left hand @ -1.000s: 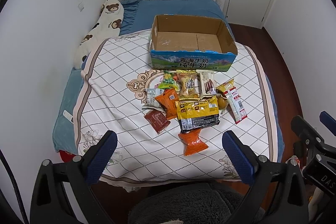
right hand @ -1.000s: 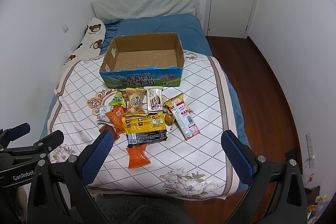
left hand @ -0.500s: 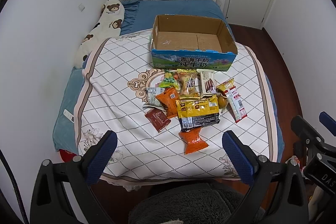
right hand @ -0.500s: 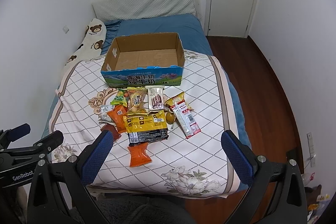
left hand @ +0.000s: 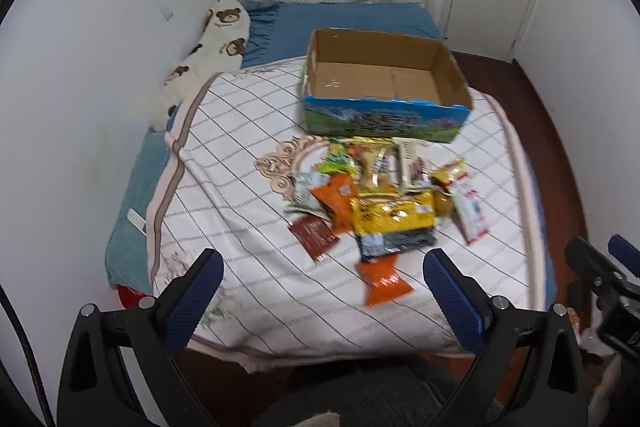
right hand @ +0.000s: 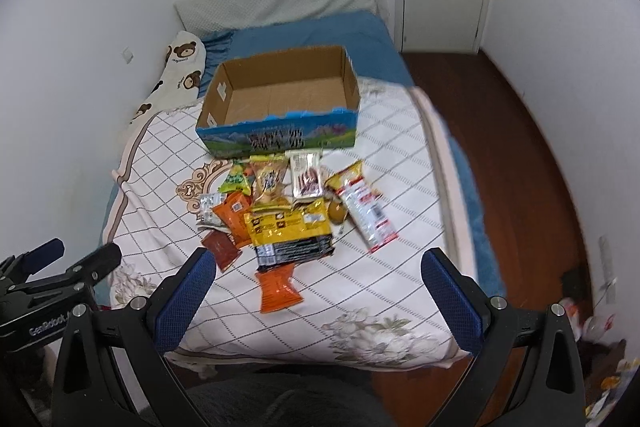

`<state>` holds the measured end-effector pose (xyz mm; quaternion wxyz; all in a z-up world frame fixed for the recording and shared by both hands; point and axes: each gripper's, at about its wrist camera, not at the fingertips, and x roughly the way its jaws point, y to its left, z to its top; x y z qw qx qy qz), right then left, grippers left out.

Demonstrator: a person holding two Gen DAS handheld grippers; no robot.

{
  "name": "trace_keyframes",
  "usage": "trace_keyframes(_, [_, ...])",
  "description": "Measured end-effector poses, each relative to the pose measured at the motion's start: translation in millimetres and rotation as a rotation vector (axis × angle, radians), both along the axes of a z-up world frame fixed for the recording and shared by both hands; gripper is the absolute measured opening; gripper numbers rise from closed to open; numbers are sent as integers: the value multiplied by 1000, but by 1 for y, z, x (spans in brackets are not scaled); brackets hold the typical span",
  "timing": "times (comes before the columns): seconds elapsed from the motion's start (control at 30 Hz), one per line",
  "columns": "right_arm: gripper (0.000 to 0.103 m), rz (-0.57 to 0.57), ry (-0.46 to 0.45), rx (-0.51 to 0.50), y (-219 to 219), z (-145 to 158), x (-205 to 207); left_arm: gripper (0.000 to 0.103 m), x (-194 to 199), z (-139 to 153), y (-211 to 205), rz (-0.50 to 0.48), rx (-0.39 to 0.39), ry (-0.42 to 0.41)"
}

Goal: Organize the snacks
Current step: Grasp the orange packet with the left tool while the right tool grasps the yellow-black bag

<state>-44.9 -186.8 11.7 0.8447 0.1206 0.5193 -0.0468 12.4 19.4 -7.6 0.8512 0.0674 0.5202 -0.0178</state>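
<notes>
- Left wrist view: the left gripper (left hand: 318, 291) hangs over the near edge of the bed, jaws spread wide, holding nothing. The snacks (left hand: 384, 199), crinkly foil and plastic packets, lie heaped on the quilt (left hand: 248, 187) just in front of the box (left hand: 384, 107), probably gathered there for short transfers.
- Right wrist view: the right gripper (right hand: 316, 289) is likewise spread wide and empty, well short of the pile. The shallow cardboard box, open-topped and bare inside, looks ready to receive packets. An orange packet (right hand: 278, 287) lies nearest.
</notes>
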Motion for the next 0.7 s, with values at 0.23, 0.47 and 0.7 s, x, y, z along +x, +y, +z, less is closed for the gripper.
trace_keyframes(0.23, [103, -95, 227, 281, -19, -127, 56, 102, 39, -81, 21, 46, 224, 9])
trace_keyframes(0.47, [103, -285, 383, 536, -16, -265, 109, 102, 79, -170, 52, 122, 307, 125])
trace_keyframes(0.7, [103, -509, 531, 688, -7, -362, 136, 102, 106, -225, 70, 181, 292, 224])
